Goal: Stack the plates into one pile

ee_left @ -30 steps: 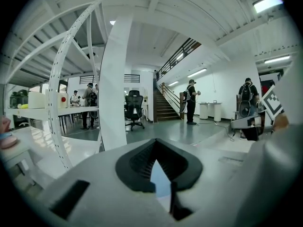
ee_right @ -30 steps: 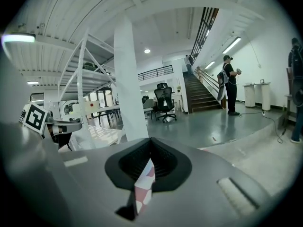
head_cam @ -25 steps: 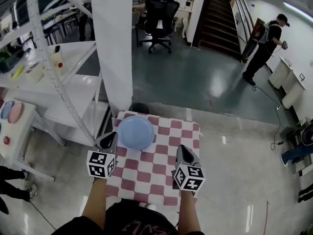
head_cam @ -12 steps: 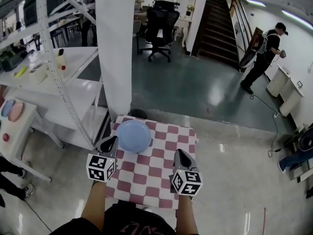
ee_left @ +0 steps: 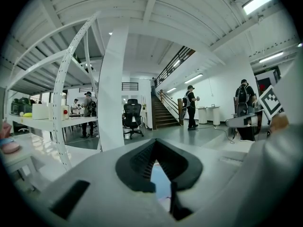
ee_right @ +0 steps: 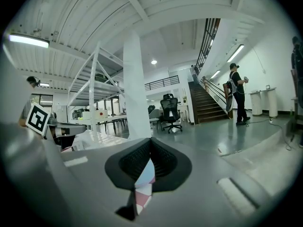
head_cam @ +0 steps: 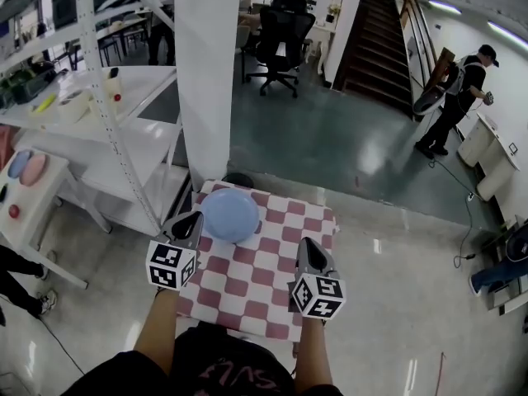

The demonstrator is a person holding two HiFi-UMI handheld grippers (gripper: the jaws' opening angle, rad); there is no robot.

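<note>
- Small table [head_cam: 272,285] under a red-and-white check cloth, seen from steeply above, standing on glossy pale flooring.
- Pale blue plate [head_cam: 229,214] on the cloth's far left corner; cannot tell whether one plate or several stacked.
- Left gripper [head_cam: 190,221] clenched on nothing, tip just beside the plate's near left edge.
- Right gripper [head_cam: 306,247] likewise clenched and empty, over the cloth's right side, well apart from the plate.
- Black-and-white square markers on each gripper's cube.
- Broad white pillar [head_cam: 206,81] just beyond the table; white perforated rack [head_cam: 107,97] with shelves to the left.
- Low white side table [head_cam: 41,205] at far left, bearing pink and blue dishes.
- Dark green polished floor [head_cam: 330,139] beyond, black office chair [head_cam: 278,40] at far centre, dark stairs [head_cam: 371,40] rising at far right.
- Person [head_cam: 458,97] in dark clothes standing at far right near white cabinets [head_cam: 491,151].
- Red lettering on the wearer's dark shirt [head_cam: 239,374] at the near edge, too cut off to read.
</note>
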